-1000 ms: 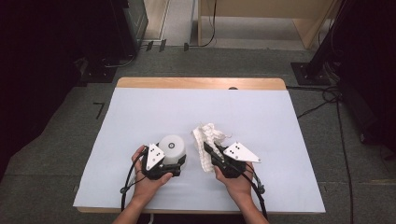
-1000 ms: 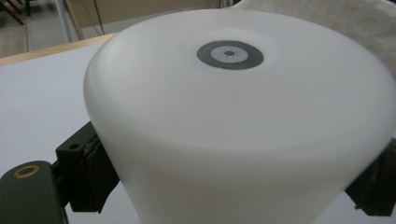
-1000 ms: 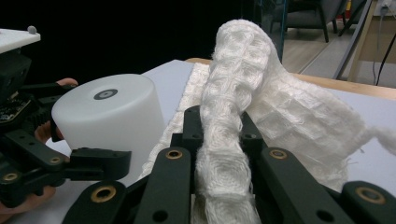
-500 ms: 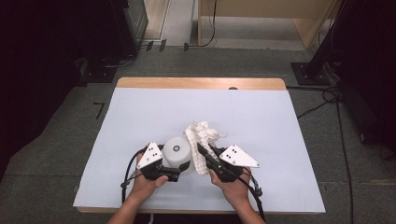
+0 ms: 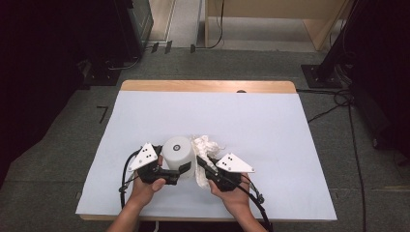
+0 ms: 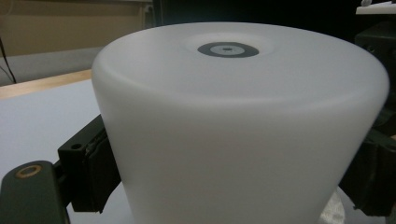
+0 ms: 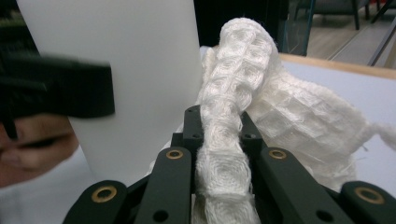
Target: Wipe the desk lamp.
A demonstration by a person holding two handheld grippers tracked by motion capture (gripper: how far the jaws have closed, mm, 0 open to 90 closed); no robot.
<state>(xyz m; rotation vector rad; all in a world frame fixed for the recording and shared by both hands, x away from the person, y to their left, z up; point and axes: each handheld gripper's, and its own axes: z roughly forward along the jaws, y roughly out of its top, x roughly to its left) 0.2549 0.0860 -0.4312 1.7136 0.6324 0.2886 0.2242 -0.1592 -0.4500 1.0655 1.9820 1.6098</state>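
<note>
The white cup [image 5: 178, 153] is grasped wide between the left gripper [image 5: 180, 170] jaws, bottom up. The right gripper [image 5: 201, 163] jaws are clenched on the cloth [image 7: 233, 140], just beside the cup. I think the smooth cup can slip out if the cloth pushes too hard.

A lab or workshop: covered table [image 5: 270, 121] on grey carpet, cables [image 5: 350, 145] at three o'clock, dark equipment rack [image 5: 130, 24] at eleven o'clock

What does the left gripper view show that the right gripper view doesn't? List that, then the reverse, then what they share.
Left gripper view: the flat top of the white container with its dark ring mark, and the left gripper pressing on its two sides. Right gripper view: the white mesh cloth, pinched in the shut right gripper. Shared: the container's white wall and the pale-blue table cover.
</note>
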